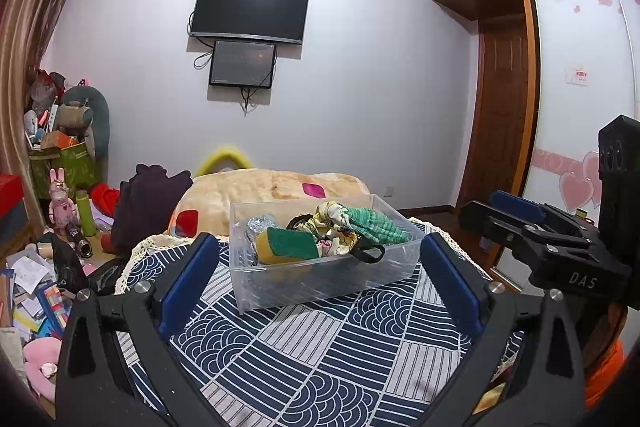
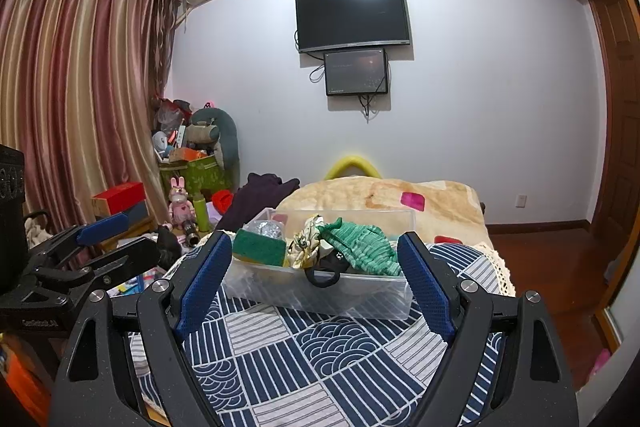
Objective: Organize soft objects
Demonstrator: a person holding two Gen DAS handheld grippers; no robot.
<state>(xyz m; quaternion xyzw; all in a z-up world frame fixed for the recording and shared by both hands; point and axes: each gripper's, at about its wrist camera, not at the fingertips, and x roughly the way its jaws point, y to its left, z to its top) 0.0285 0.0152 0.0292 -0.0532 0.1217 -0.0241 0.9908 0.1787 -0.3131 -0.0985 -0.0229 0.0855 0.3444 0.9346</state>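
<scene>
- Bin (image 1: 320,279) of clear plastic sits on the bench (image 1: 328,355), on its navy-and-white patterned cloth, straight ahead of our left hand-held gripper (image 1: 316,275) and just beyond its fingertips.
- We hold the left hand-held gripper released, its blue pads (image 1: 184,279) spread wide with nothing between them, above the cloth.
- Our right hand-held gripper (image 2: 316,275) is likewise spread apart and empty; from its own camera the bin (image 2: 320,295) lies dead ahead, framed between the two blue pads (image 2: 204,283).
- In the left wrist view we see the right hand-held gripper (image 1: 520,215) off to the right, level with the bin and apart from it; in the right wrist view the left hand-held gripper (image 2: 104,239) shows off to the left.
- Inside the bin, nearest the left pad, we see a yellow sponge with a green scouring face (image 1: 286,243), leaning on the front wall.
- Behind the sponge is a silvery scrubber (image 1: 258,225).
- To the right of the sponge lies a floral cloth (image 1: 332,227), and over it a green striped cloth (image 1: 372,225) reaching toward the bin's right end.
- A black loop (image 1: 370,253) hangs over the front rim below the green striped cloth.
- Beyond the bin we see a bed with a beige blanket (image 1: 272,191), a dark garment (image 1: 148,203) to its left, and a wall-mounted television (image 1: 250,11) above.
</scene>
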